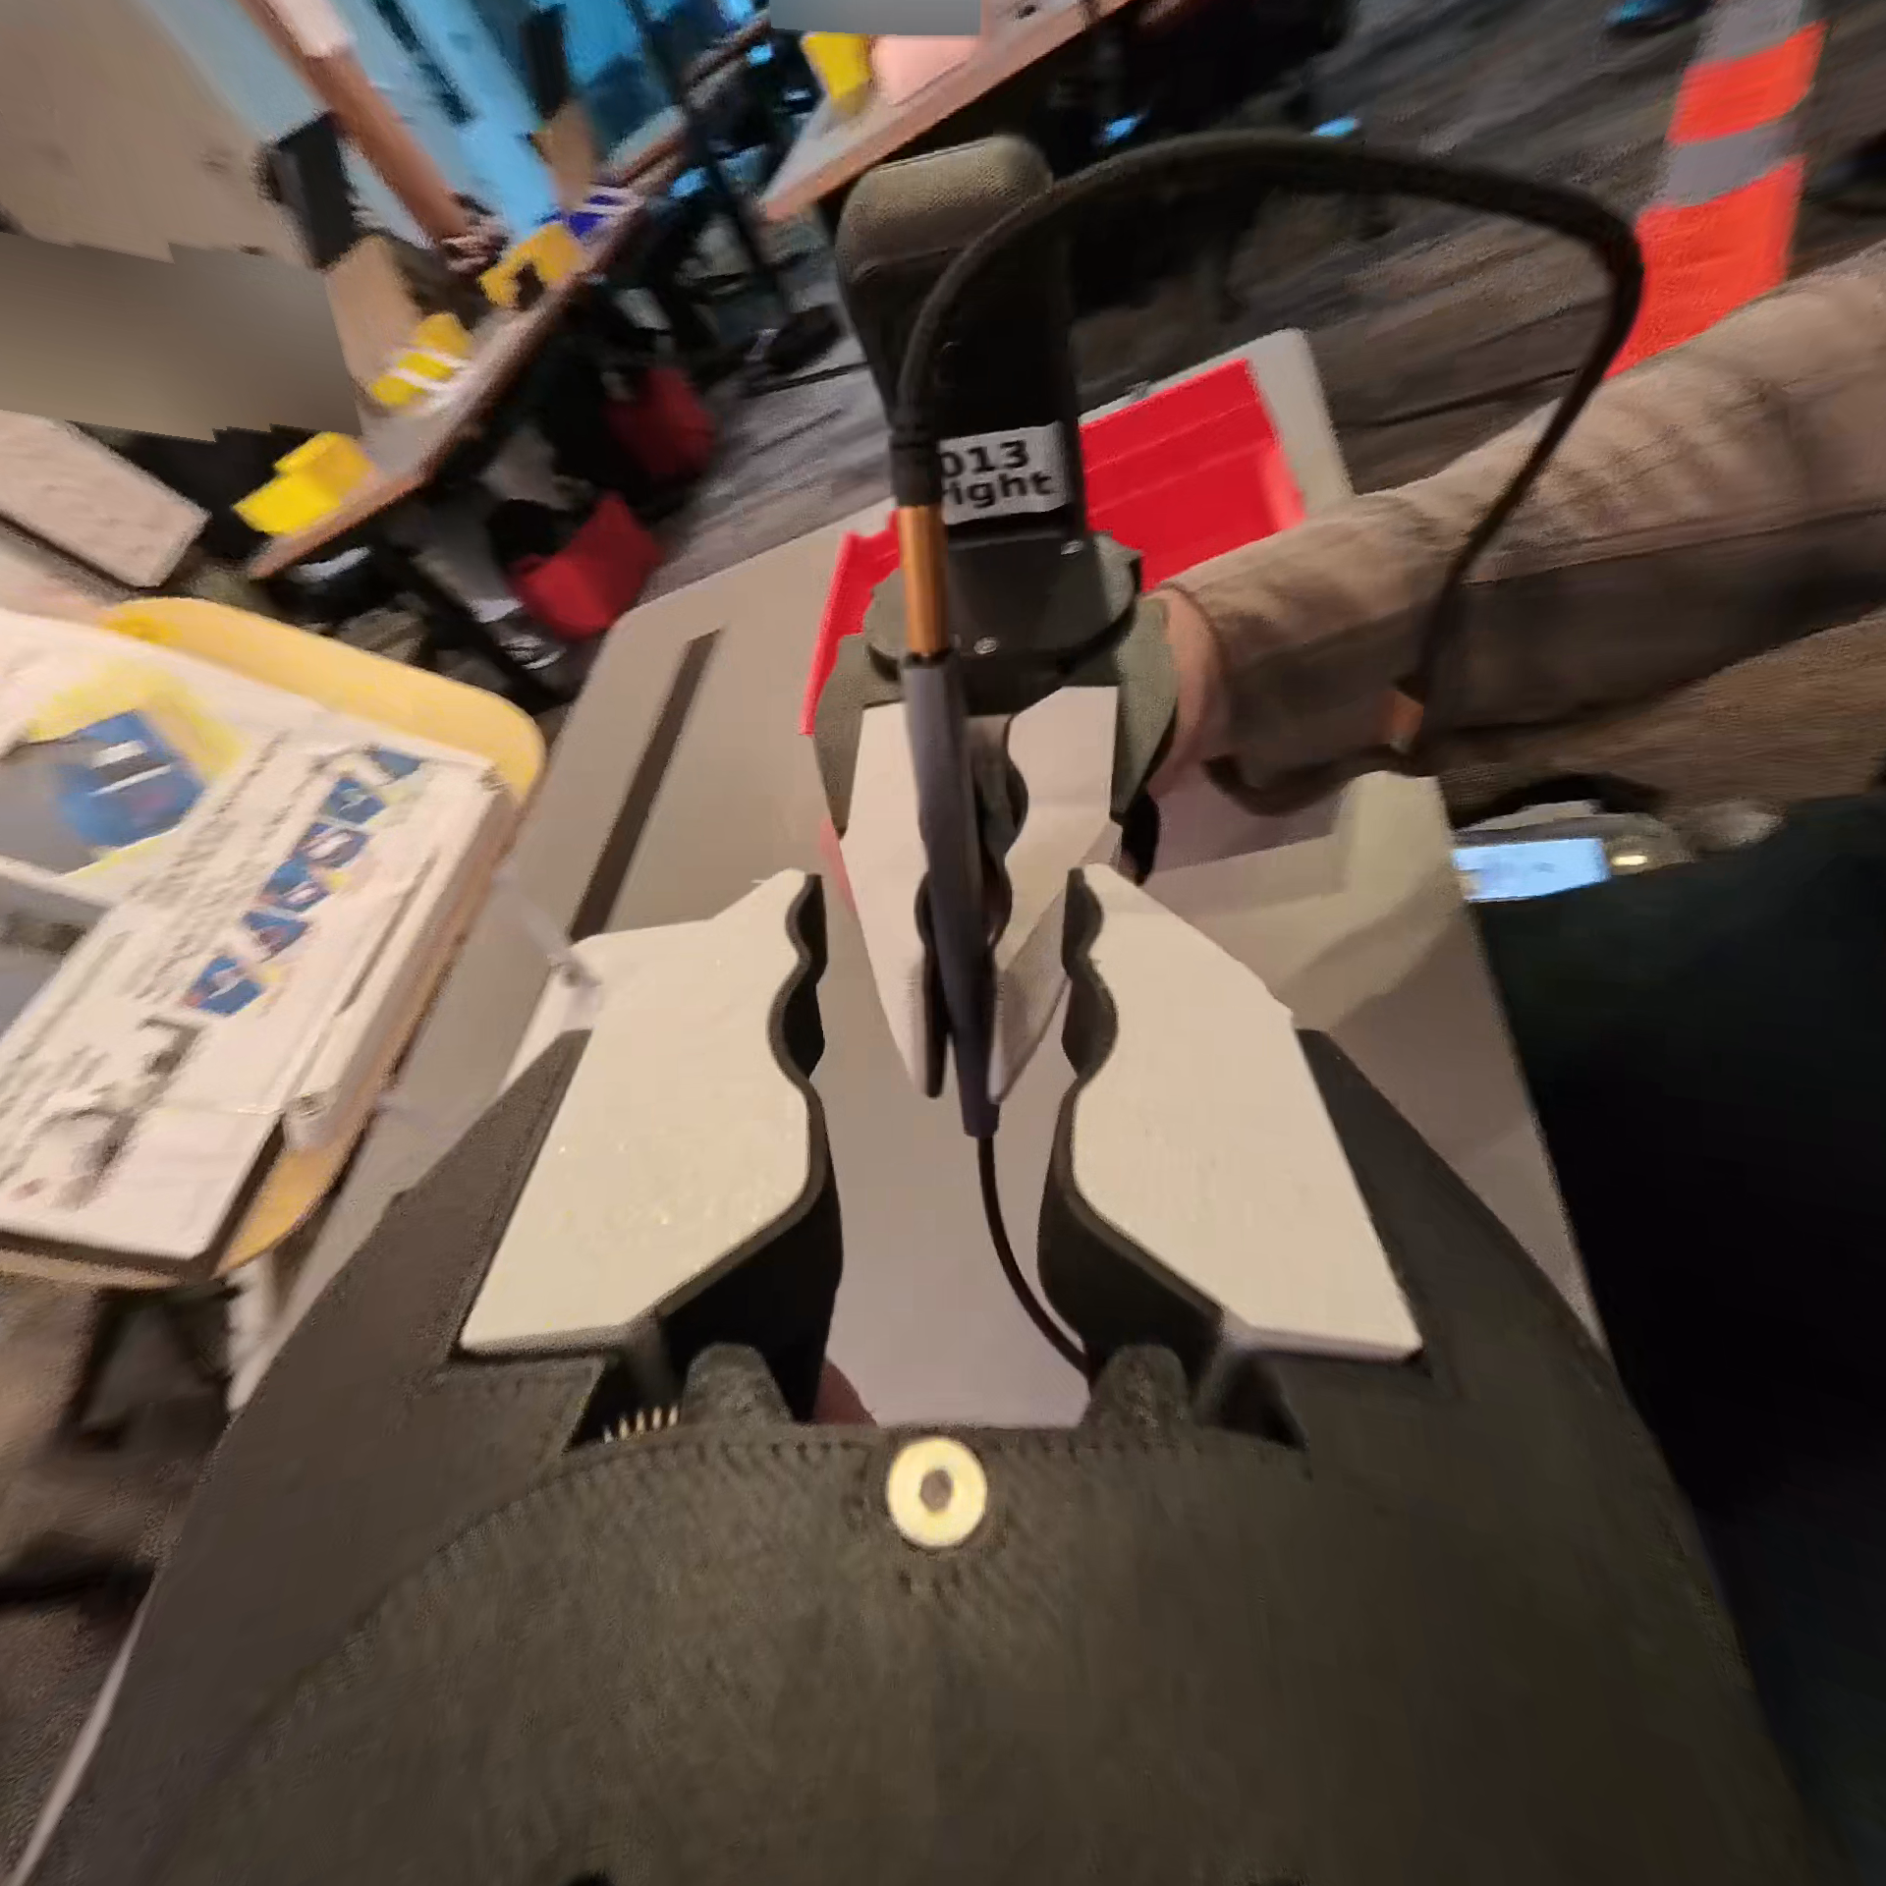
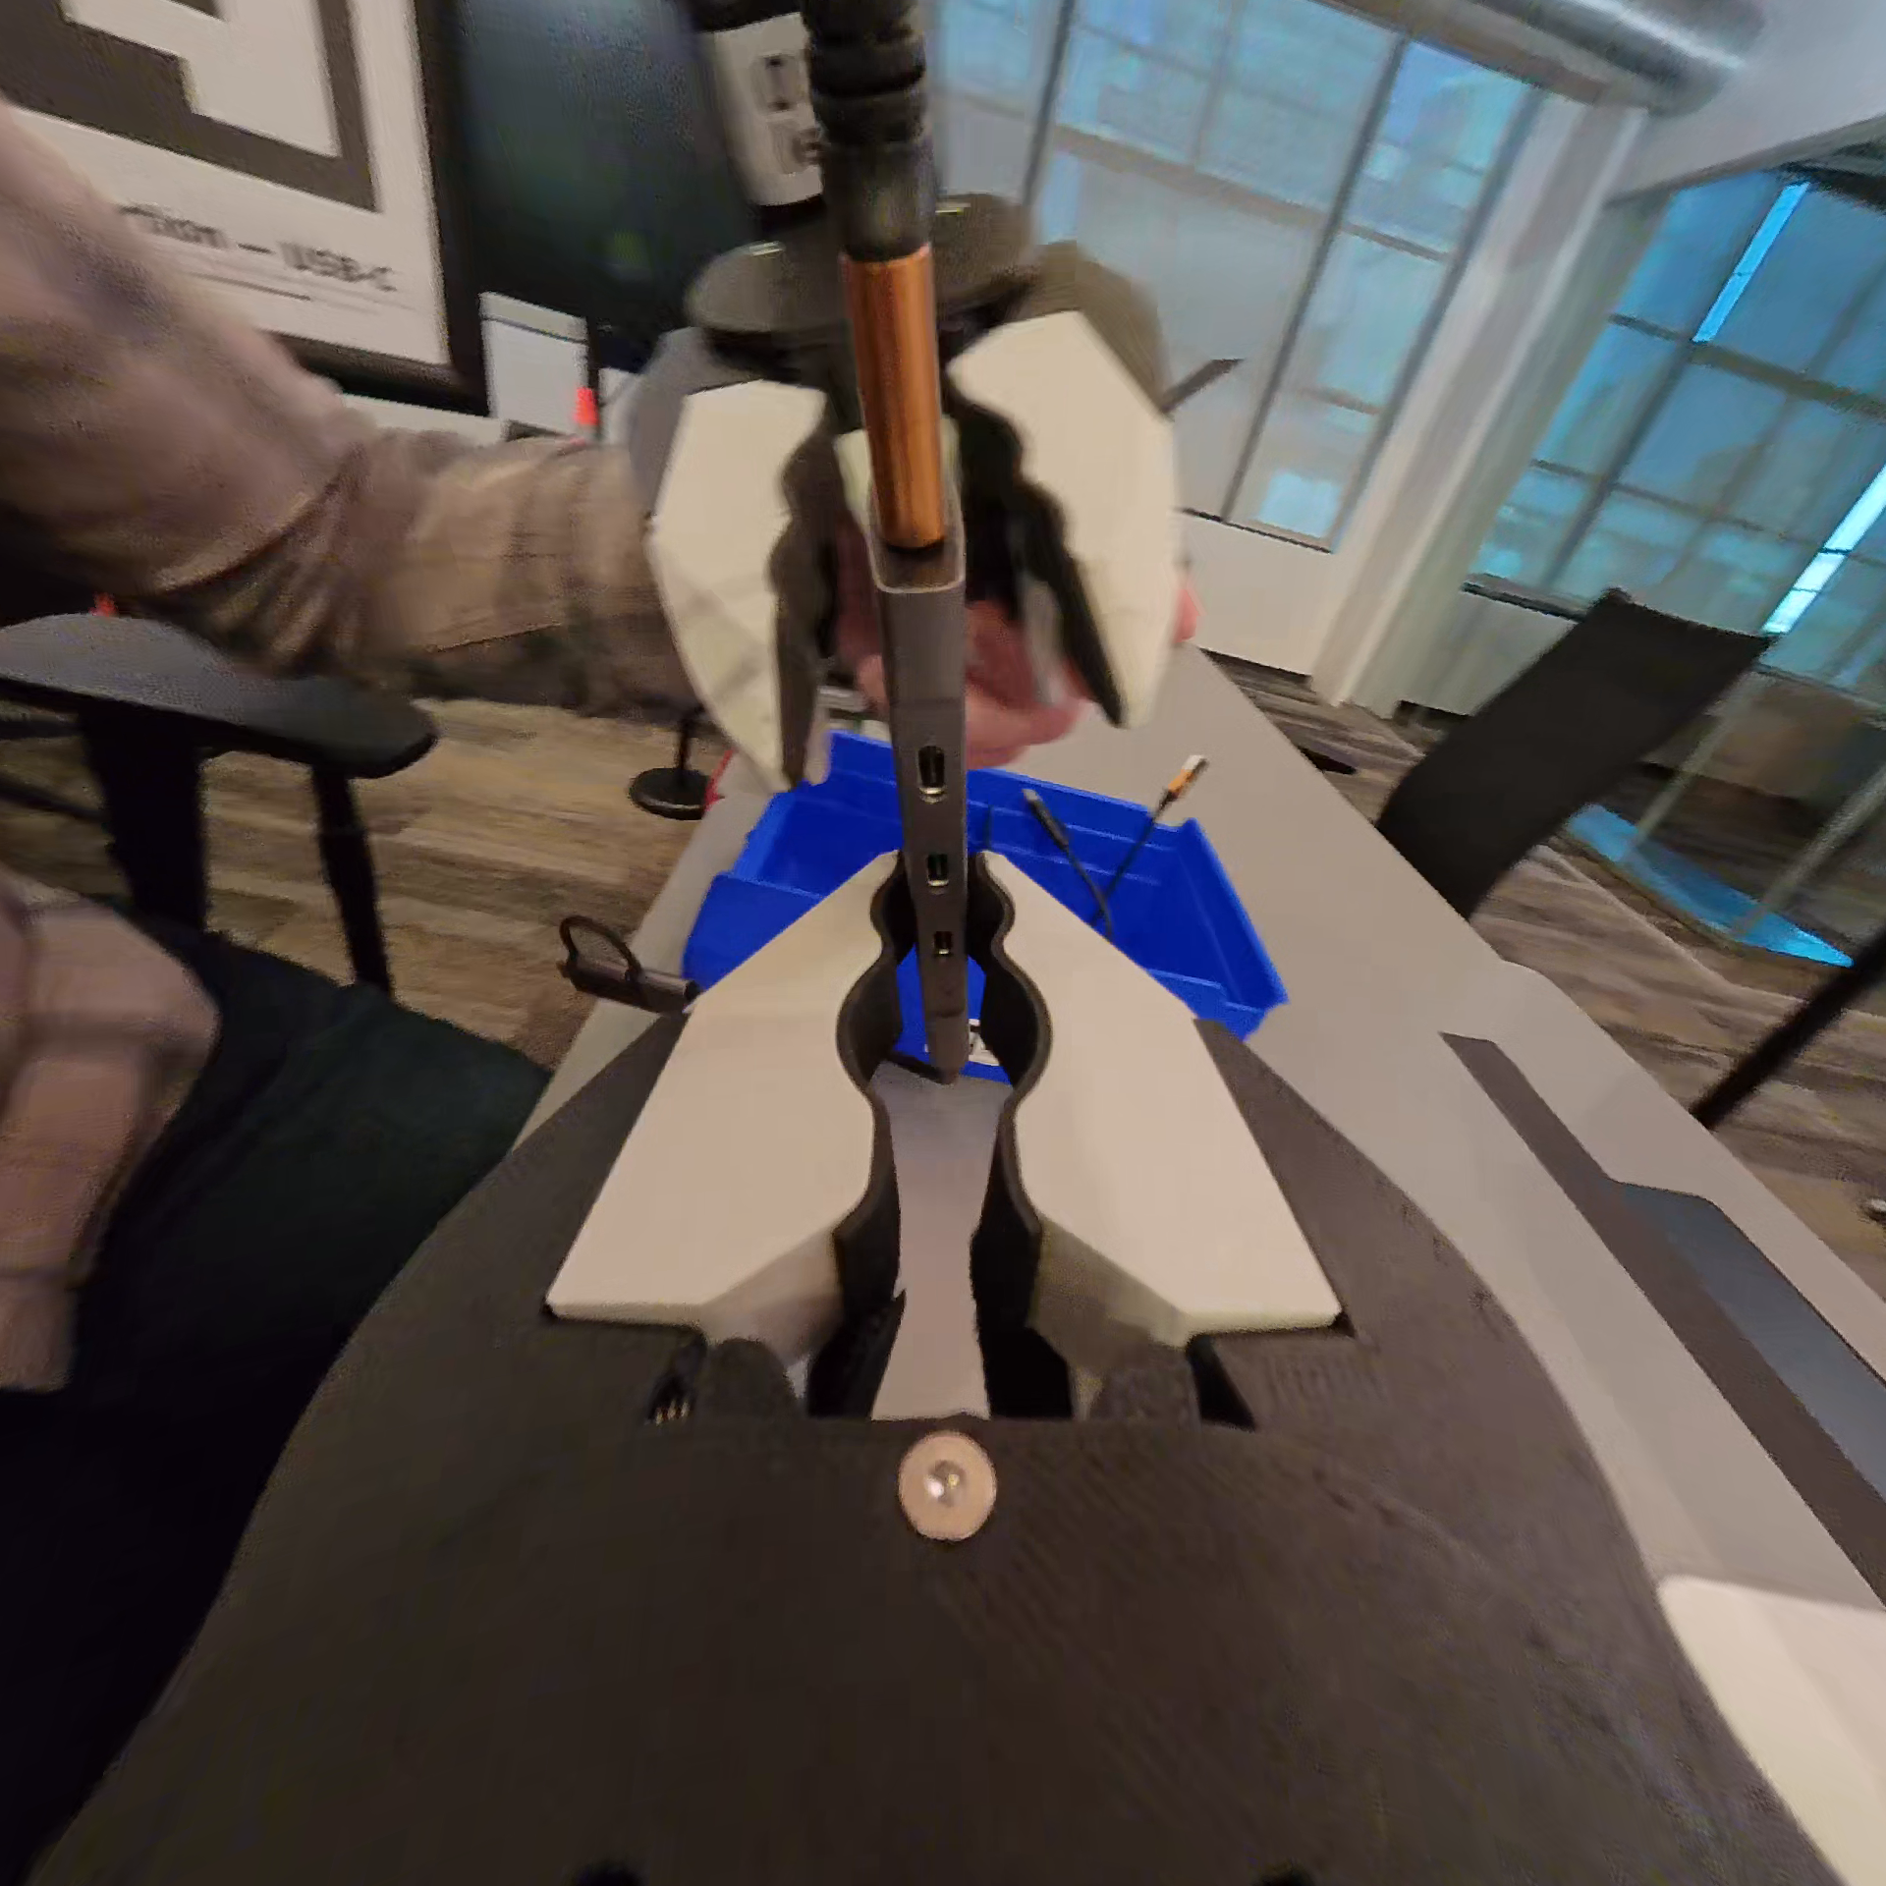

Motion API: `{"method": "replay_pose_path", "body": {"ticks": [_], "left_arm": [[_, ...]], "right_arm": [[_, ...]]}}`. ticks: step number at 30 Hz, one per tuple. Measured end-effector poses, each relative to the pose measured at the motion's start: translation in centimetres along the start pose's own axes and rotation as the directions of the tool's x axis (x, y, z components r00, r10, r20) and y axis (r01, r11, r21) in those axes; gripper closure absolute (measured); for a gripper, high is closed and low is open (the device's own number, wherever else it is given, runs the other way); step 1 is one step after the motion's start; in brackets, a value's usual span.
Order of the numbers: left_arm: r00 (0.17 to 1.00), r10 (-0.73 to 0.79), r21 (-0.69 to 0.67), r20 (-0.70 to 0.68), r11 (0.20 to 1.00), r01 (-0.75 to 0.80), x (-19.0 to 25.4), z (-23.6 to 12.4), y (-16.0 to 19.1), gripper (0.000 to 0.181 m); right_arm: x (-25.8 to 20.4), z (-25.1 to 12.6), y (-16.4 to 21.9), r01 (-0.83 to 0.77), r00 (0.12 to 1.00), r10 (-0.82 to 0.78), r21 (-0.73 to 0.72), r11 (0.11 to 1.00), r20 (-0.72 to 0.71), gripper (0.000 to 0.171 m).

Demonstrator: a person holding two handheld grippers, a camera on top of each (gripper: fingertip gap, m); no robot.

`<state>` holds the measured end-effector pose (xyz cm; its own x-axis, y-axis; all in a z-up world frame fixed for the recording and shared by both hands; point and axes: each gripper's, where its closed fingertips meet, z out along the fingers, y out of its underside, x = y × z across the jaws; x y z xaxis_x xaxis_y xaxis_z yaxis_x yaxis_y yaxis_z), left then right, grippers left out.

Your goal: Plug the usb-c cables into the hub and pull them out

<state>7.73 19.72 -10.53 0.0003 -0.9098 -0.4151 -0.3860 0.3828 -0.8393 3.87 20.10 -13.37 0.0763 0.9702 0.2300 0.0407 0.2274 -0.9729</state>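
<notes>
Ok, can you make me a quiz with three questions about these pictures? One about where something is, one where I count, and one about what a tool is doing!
1. Where do the loose cables lie?
A. In the blue bin
B. On a chair
C. On the floor

2. How many ports show along the hub's side in the right wrist view?
A. One
B. Three
C. Six

3. What is the right tool doing?
A. Hanging open over nothing
B. Lying on the table
C. Shut on the hub

Answers:
1. A: the cables stick up out of the blue bin.
2. B: three small ports sit in a row down the hub.
3. C: the right tool has both fingers pressed against the hub's lower end.
</notes>
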Motion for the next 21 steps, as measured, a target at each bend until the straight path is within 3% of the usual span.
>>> {"method": "replay_pose_path", "body": {"ticks": [5, 11, 16, 21], "left_arm": [[0.944, -0.081, 0.074, -0.320, 0.991, 0.111, 1.0, -0.3, -1.6, 0.140], [0.760, -0.100, 0.004, -0.642, 0.991, 0.134, 4.6, -0.1, -1.3, 0.149], [0.682, -0.091, -0.005, -0.725, 0.992, 0.128, 6.0, 0.1, -1.4, 0.160], [0.697, -0.059, 0.001, -0.715, 0.996, 0.086, 6.4, 0.8, -1.2, 0.161]], "right_arm": [[-1.8, 0.7, -0.5, 0.032, 0.992, -0.031, -0.013, 0.999, 0.122, 0.164], [-3.4, 1.3, -0.2, 0.064, 0.973, -0.054, -0.038, 0.997, 0.226, 0.163], [-4.7, 1.3, 0.5, 0.065, 0.954, -0.047, -0.051, 0.997, 0.295, 0.164], [-4.9, 0.9, 0.8, 0.050, 0.949, -0.036, -0.037, 0.998, 0.314, 0.163]]}}
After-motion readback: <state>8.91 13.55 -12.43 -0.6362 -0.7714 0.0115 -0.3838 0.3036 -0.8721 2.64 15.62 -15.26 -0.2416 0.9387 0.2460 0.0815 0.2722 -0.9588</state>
